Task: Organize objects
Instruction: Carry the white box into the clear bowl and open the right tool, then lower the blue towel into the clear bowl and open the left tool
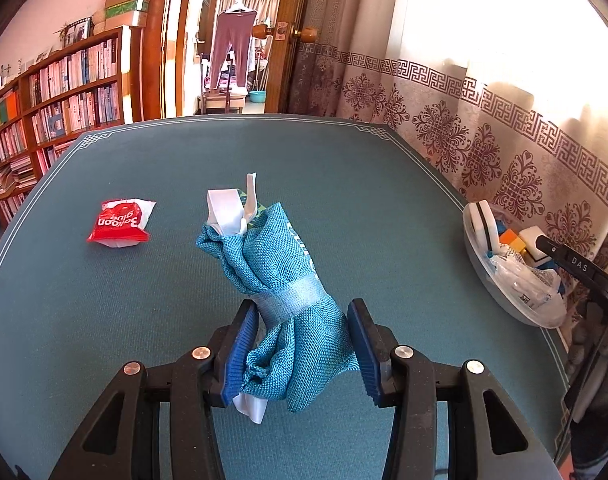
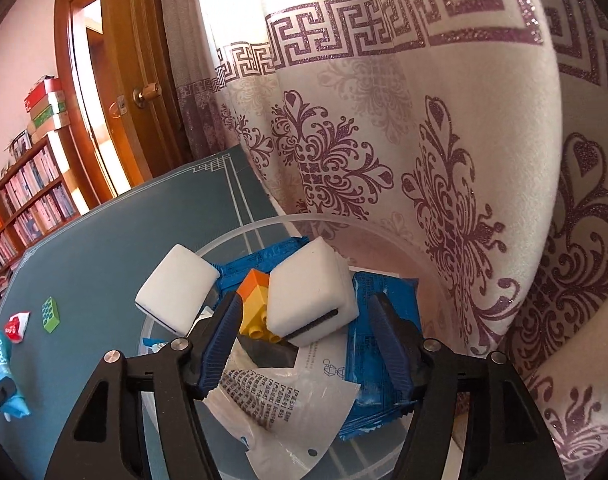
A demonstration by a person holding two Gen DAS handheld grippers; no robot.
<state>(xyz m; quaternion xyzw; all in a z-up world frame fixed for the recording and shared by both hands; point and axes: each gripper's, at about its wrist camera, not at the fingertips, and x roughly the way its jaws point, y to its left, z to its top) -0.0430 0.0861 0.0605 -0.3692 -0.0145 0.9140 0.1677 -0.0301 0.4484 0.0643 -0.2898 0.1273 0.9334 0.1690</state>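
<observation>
My left gripper (image 1: 304, 308) is shut on a blue woven cloth bundle (image 1: 271, 248) bound with a clear tape band, held above the teal table (image 1: 143, 320); white pieces stick out of its top and bottom. A red glue packet (image 1: 119, 224) lies to its left. My right gripper (image 2: 306, 304) stands open over a clear bowl (image 2: 263, 224). A white sponge block (image 2: 312, 292) rests between its fingers, clear of both pads. Beneath it lie another white sponge (image 2: 175, 284), an orange-and-yellow brick (image 2: 255, 300), blue packets (image 2: 376, 360) and a printed clear bag (image 2: 279, 396).
The bowl (image 1: 470, 248) stands at the table's right edge against a patterned curtain (image 2: 424, 140). A green brick (image 2: 51, 314) and the red packet (image 2: 15, 326) lie on the table's left part. A bookshelf (image 1: 55, 92) and an open doorway (image 1: 231, 40) stand beyond the far edge.
</observation>
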